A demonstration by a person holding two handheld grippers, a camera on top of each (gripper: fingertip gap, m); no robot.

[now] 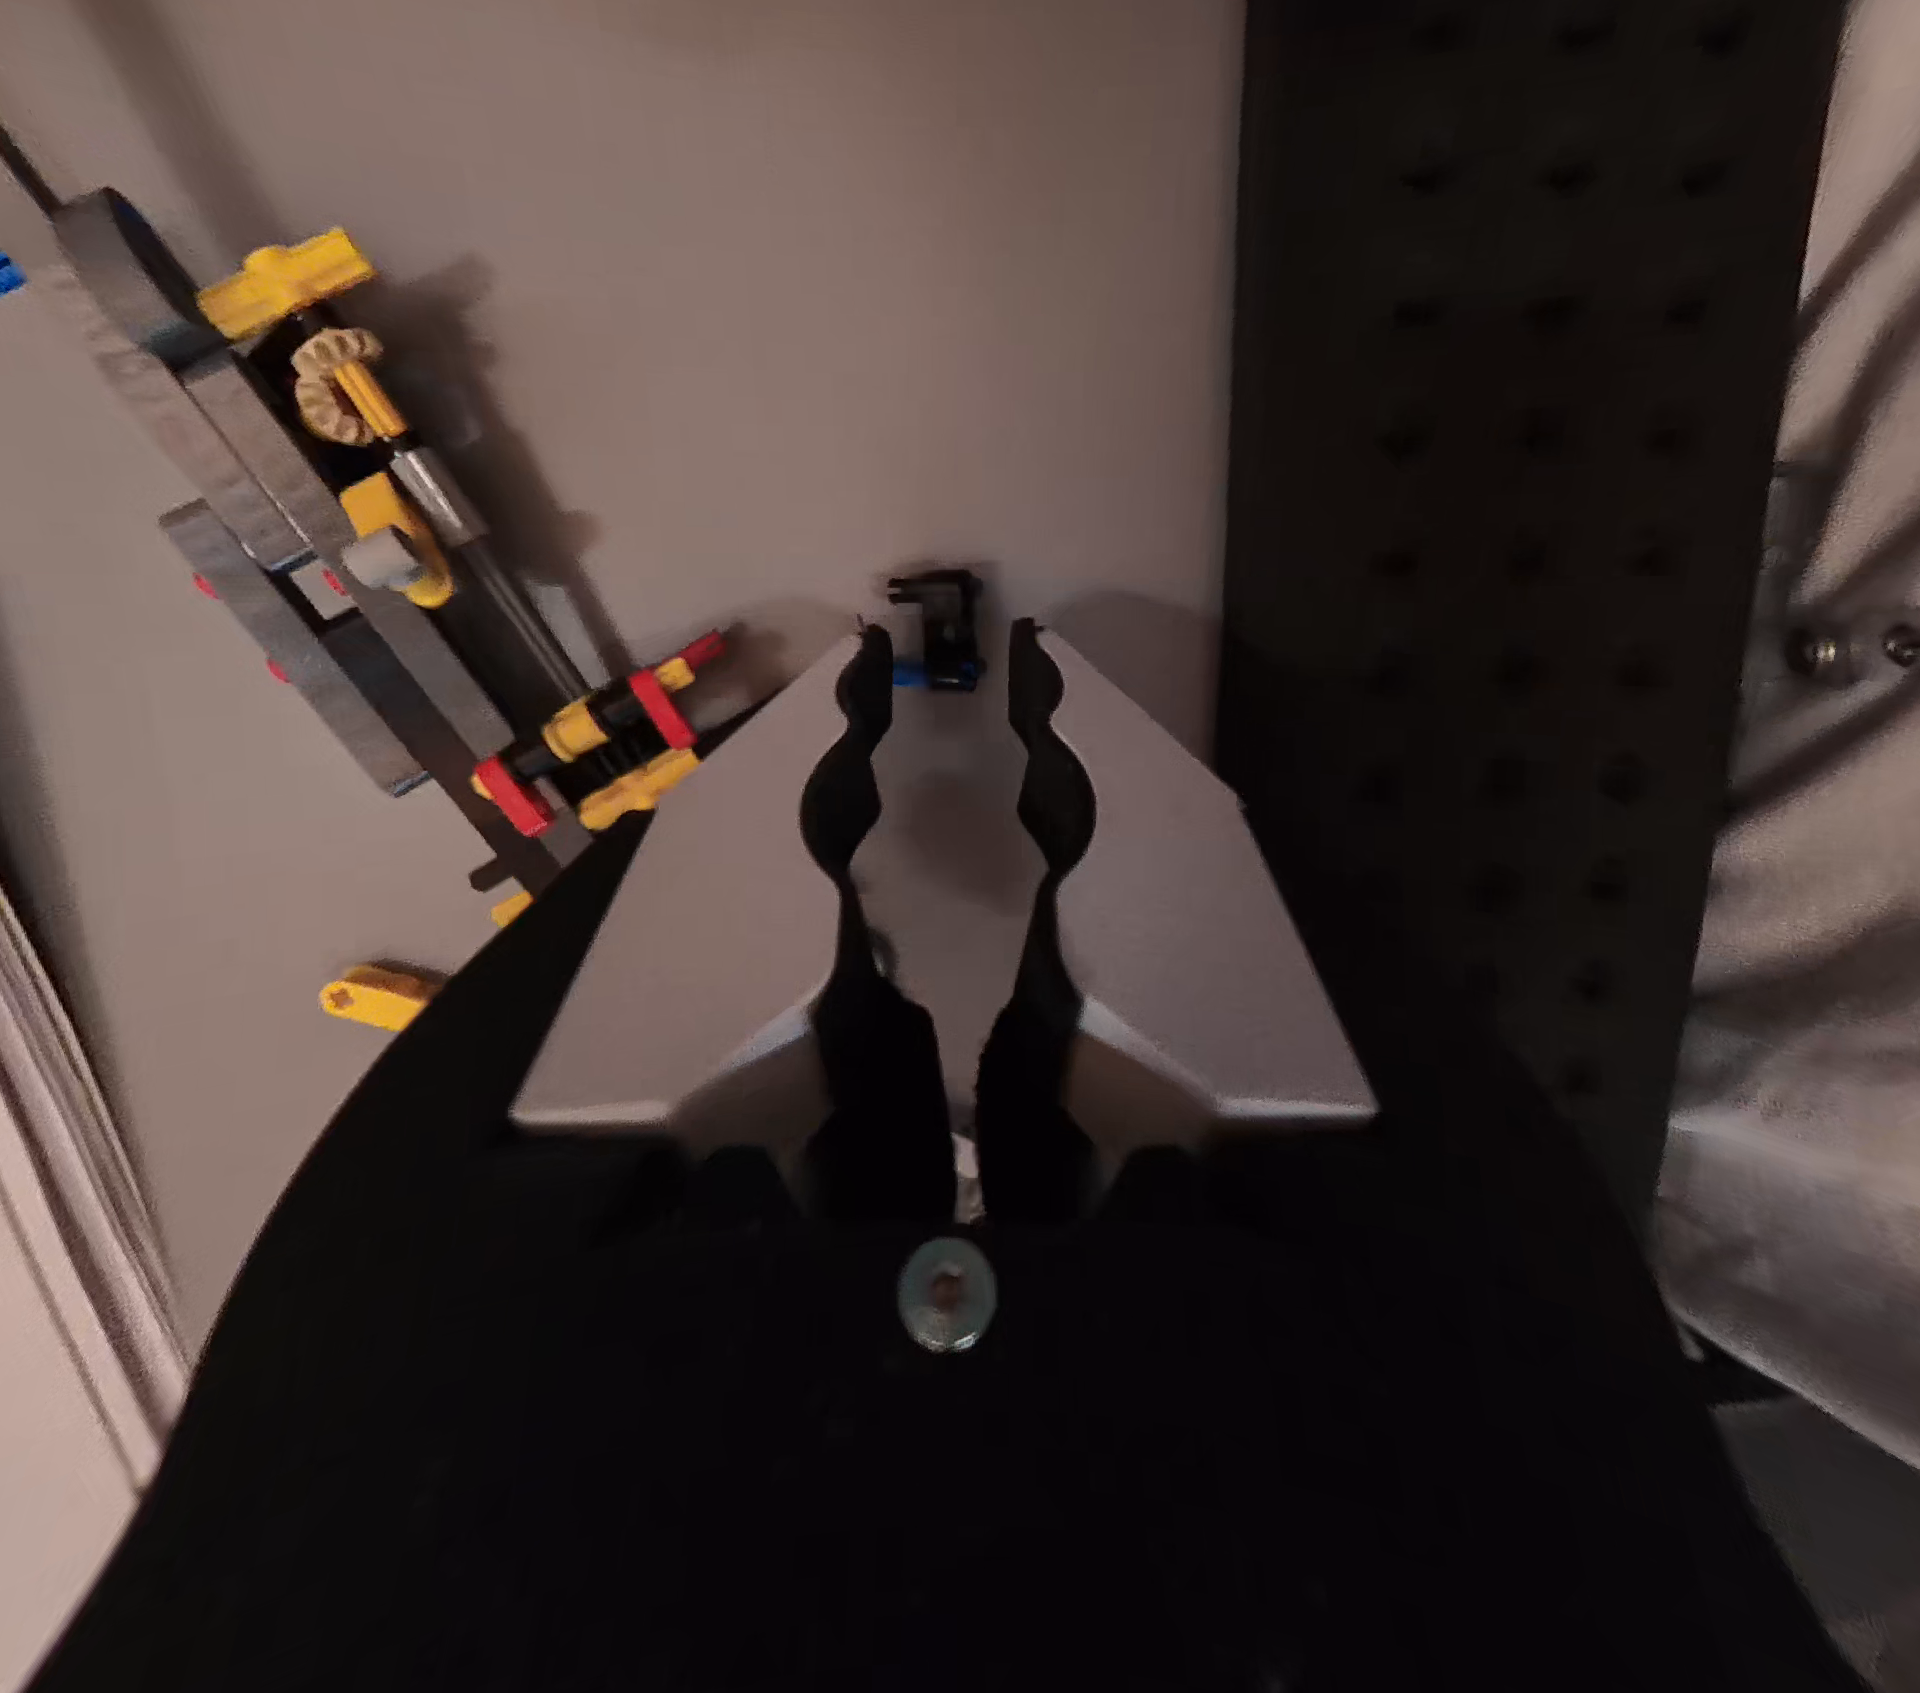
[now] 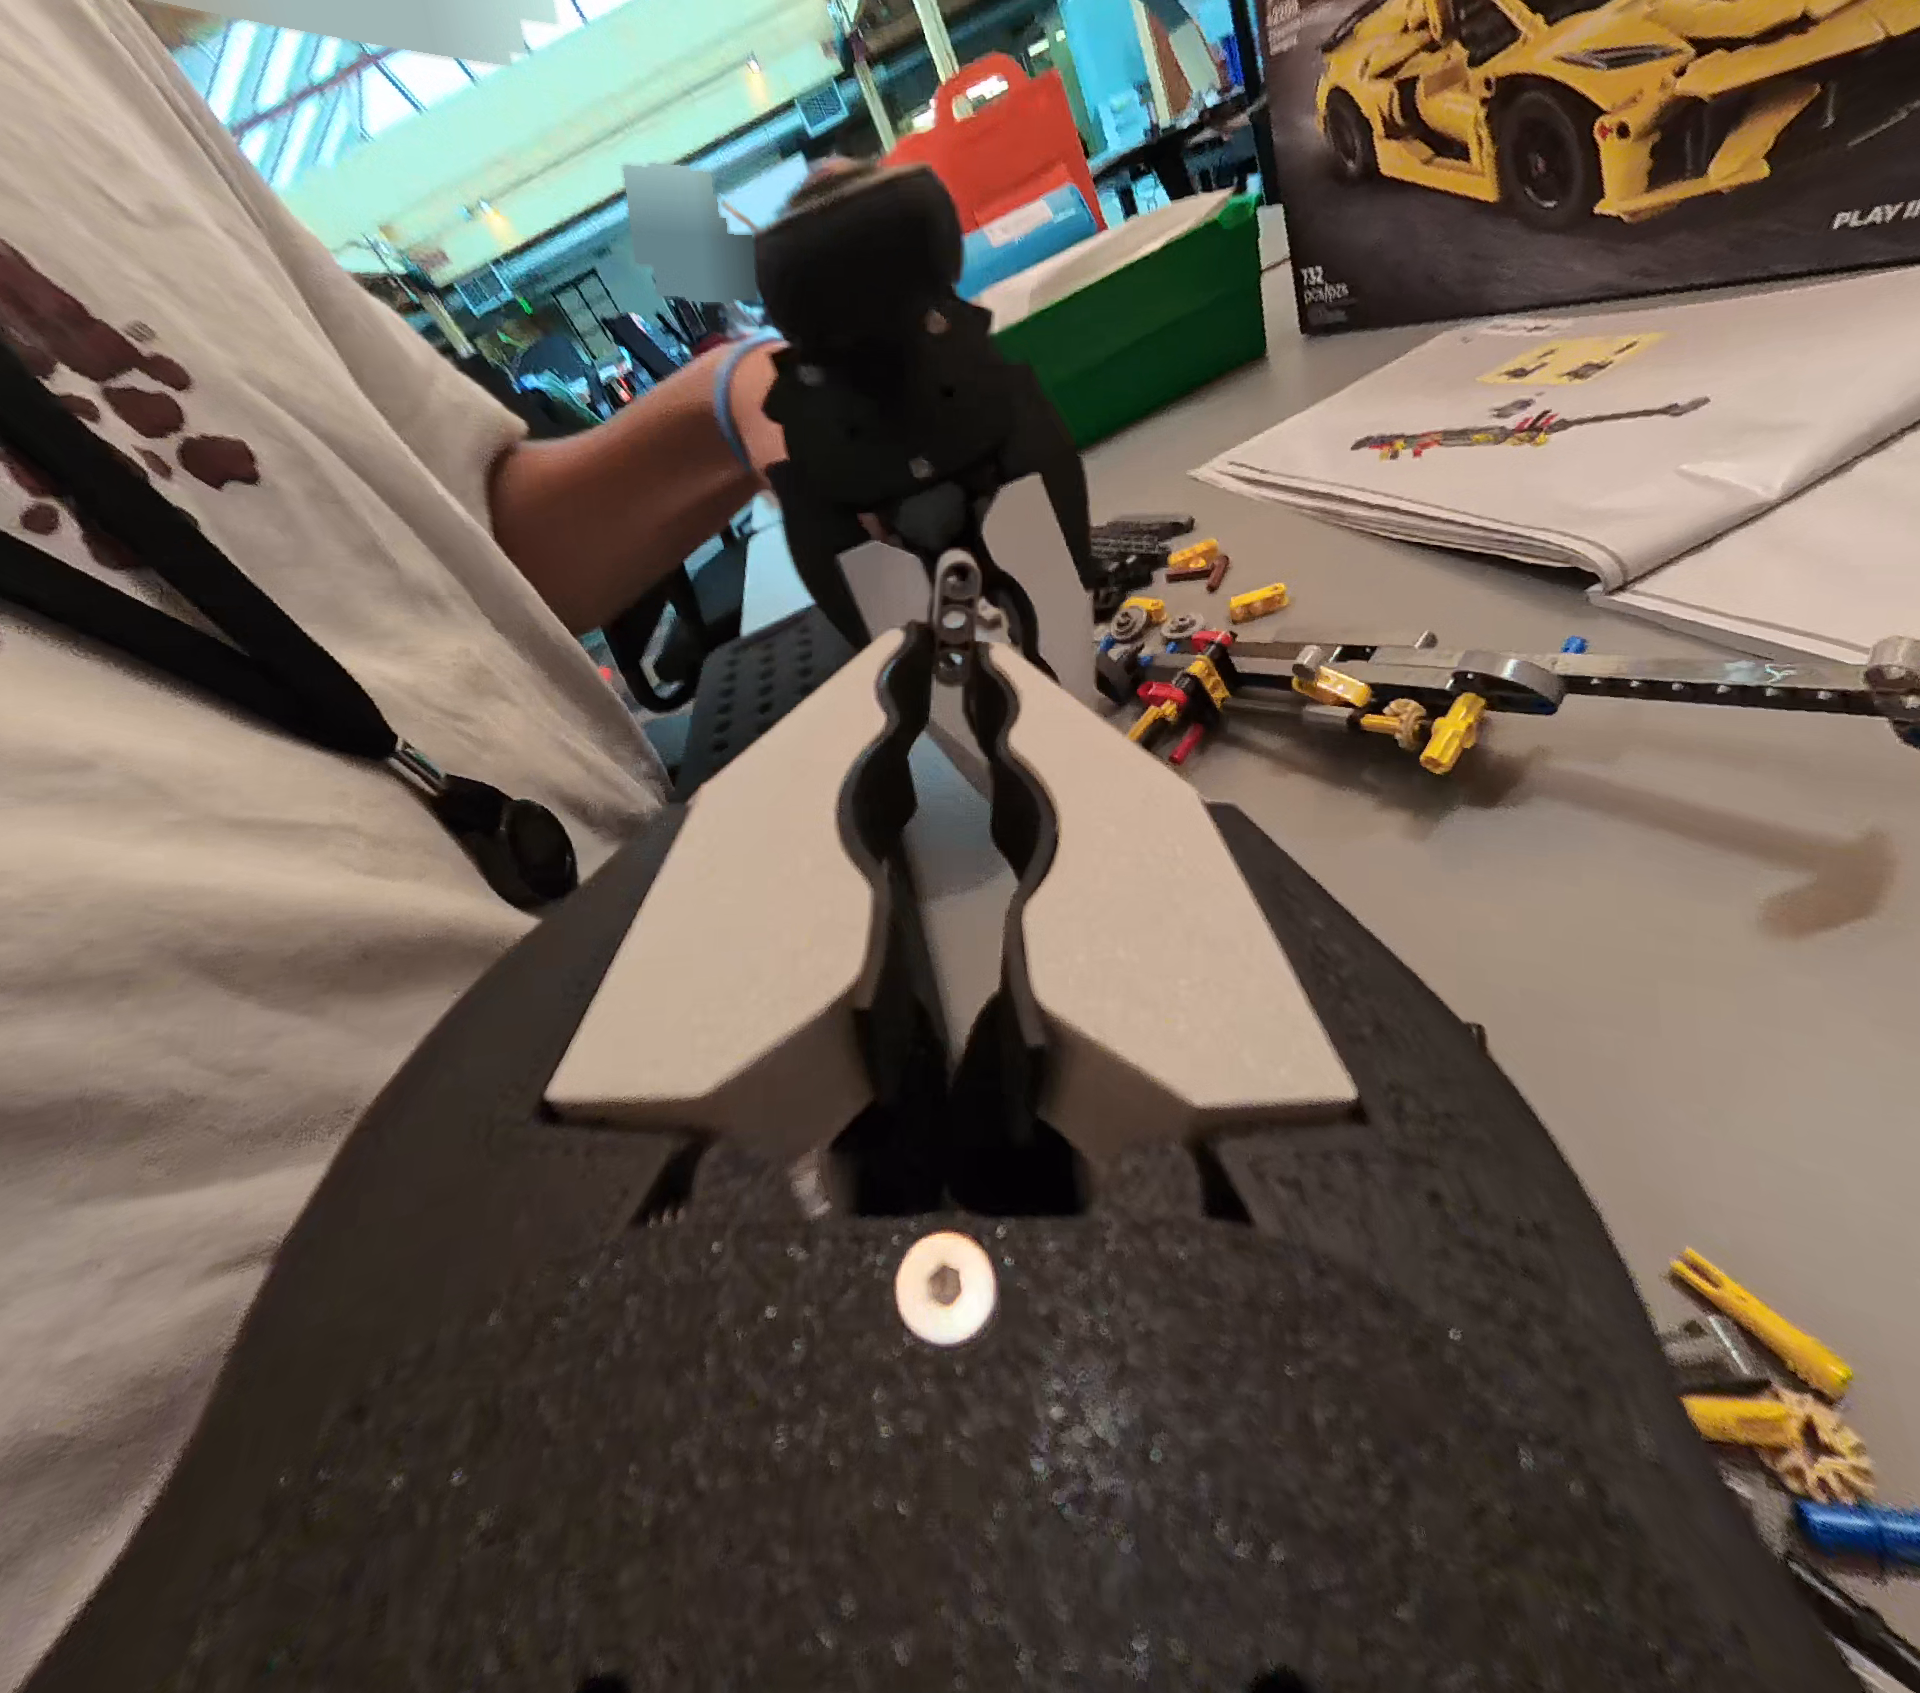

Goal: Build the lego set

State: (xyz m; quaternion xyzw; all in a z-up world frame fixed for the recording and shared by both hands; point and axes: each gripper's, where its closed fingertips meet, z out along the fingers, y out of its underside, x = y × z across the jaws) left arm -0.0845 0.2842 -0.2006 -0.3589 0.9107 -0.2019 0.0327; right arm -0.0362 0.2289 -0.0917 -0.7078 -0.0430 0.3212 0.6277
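Now my right gripper (image 2: 954, 651) pinches a small grey pin connector (image 2: 956, 604) at its fingertips, while my left gripper (image 1: 951, 641) gapes over a black piece (image 1: 940, 630) near the tabletop's (image 1: 831, 189) edge.

Left gripper (image 1: 951, 641) is pointed steeply downward, fingers (image 1: 862, 708) spread apart with nothing held between them. Right gripper (image 2: 954, 651) is held raised and near level, fingers (image 2: 894, 687) closed at the tips. A bare forearm (image 2: 623, 490) is seen behind the left gripper.
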